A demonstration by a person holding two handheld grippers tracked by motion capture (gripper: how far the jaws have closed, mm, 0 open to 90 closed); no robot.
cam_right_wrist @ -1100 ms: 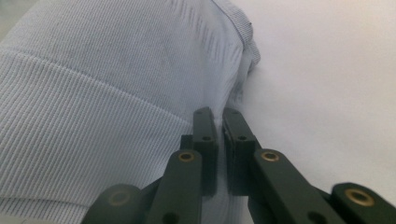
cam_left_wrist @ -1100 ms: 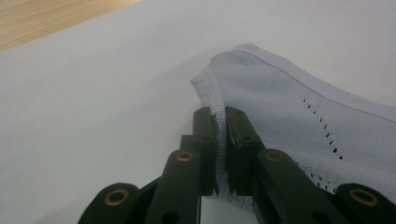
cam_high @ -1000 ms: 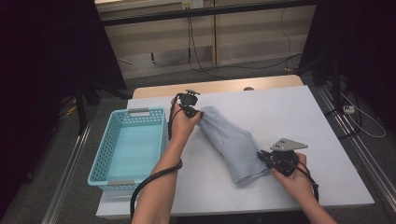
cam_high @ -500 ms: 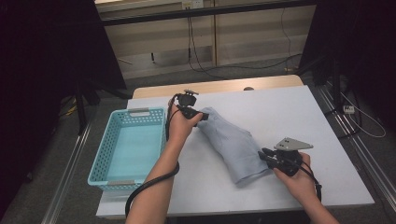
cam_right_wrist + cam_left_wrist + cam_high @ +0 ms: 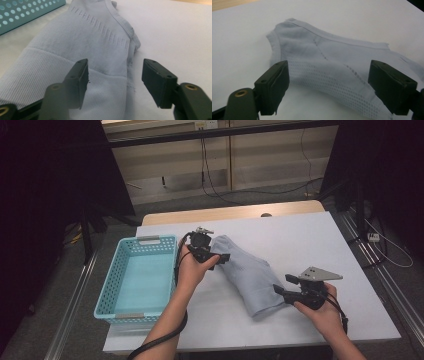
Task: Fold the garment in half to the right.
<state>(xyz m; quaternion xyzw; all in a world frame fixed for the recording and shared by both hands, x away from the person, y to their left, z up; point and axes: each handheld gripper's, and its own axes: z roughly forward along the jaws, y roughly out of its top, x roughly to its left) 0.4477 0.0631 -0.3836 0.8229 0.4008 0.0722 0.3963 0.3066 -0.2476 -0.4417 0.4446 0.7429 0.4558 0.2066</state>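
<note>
A pale blue-grey knitted garment (image 5: 250, 275) lies rumpled and slantwise in the middle of the white table (image 5: 310, 240). My left gripper (image 5: 217, 259) is at its far left end, open. In the left gripper view the jaws of that gripper (image 5: 329, 85) stand wide, with the garment's (image 5: 324, 57) mesh-patterned edge between and just beyond them. My right gripper (image 5: 283, 285) is at the garment's near right end, open too. In the right gripper view the ribbed band of the garment (image 5: 82, 42) lies under the left jaw of that gripper (image 5: 115, 80).
A teal plastic basket (image 5: 115, 285), with nothing in it, stands at the table's left side; its perforated wall (image 5: 25, 12) also shows in the right gripper view. Bare white table lies behind and to the right of the garment. Dark floor and cables lie beyond the table.
My left gripper has come down and nearer, from above the garment's far end to its edge. The right gripper has hardly shifted. The garment lies as before.
</note>
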